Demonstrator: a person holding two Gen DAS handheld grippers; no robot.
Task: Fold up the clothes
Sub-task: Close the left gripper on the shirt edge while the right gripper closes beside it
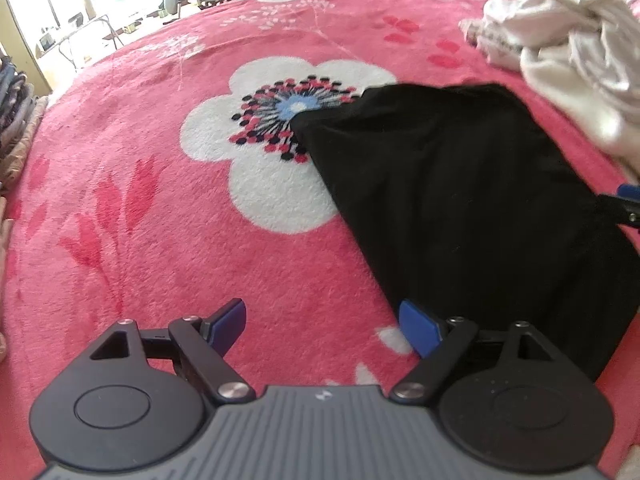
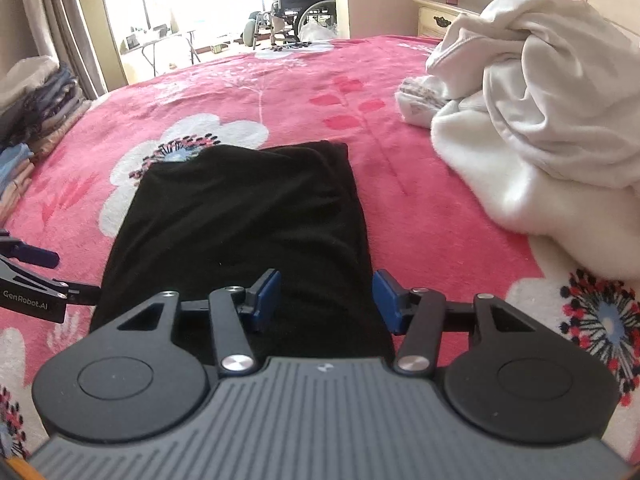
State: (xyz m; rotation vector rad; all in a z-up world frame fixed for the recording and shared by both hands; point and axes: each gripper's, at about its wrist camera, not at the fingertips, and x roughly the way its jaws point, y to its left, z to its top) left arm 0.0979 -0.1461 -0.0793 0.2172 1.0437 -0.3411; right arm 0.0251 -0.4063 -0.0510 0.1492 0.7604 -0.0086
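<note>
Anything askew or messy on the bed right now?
Mostly tidy. The black folded garment lies flat on the pink floral fleece blanket, its far edge a little uneven. The one untidy thing is the crumpled heap of white clothes at the right, unfolded. Nothing looks spilled or damaged.

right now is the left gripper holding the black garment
No, the left gripper has its jaws wide apart over the pink blanket, only beside the black garment's edge.
</note>
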